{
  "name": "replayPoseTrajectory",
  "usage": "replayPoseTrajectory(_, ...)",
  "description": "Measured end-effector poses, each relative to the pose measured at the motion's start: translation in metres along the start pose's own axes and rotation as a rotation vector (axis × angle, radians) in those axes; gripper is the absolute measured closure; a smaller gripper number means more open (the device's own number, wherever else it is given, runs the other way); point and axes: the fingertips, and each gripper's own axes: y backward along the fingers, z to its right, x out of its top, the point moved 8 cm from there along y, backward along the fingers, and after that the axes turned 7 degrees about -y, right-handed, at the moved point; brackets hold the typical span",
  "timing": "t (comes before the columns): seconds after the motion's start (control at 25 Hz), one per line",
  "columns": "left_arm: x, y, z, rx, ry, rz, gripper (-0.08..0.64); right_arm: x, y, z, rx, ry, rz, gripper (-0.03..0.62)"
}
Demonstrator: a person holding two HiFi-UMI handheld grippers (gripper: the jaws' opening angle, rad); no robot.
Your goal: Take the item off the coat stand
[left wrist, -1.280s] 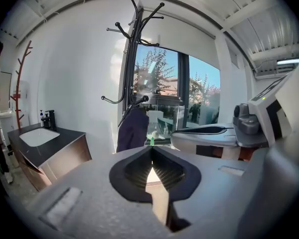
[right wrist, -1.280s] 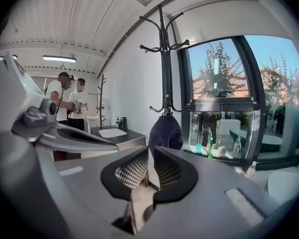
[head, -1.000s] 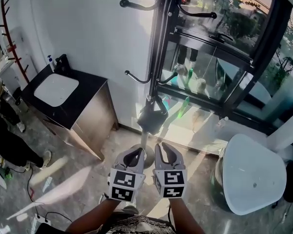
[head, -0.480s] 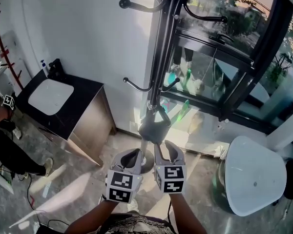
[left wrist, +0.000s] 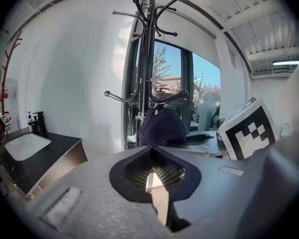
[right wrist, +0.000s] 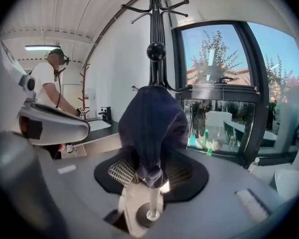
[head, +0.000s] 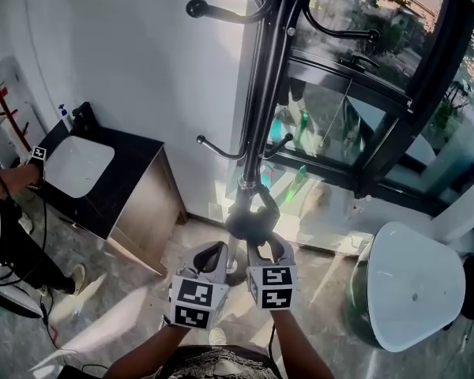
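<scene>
Facing a tall black metal coat stand (head: pixel 266 77), running off the top edge of the head view and losing its upper hooks there. Catching only a sliver of its round base in that view, the rest sitting behind the two grippers. Finding a dark navy fabric item (head: pixel 249 221) hanging low against the pole under a lower hook, with its exact kind hard to make out. Hanging with its long axis upright, wide and rounded above, narrowing to a bunched end pointing straight down at the floor. Opening the right gripper (head: pixel 267 247) wide around that lower end, the fabric dangling between the jaws and the pads not pressing on it. Holding the left gripper (head: pixel 212 251) just beside it, jaws nearly together, gripping nothing.
</scene>
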Motion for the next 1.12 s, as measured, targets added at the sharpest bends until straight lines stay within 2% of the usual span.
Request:
replayPoseTrajectory(0.08,0.001,-0.003,-0.004,0.002,-0.001,0.001,0.557,0.002,-0.006,0.000,-0.008,0.000,0.000,0.454)
replayPoseTrajectory(0.24,0.001,-0.007,-0.010,0.008,-0.002,0.000,0.557,0.004,-0.014,-0.001,-0.008,0.017,0.013,0.537)
replayPoseTrajectory(0.36,0.001,-0.007,-0.012,0.006,-0.005,-0.001,0.557,0.005,-0.015,-0.002,-0.003,0.039,0.020,0.559)
replayPoseTrajectory(1.12,0.003,-0.002,0.010,-0.011,-0.011,0.013,0.557,0.017,0.026,-0.008,-0.009,0.111,0.159,0.569)
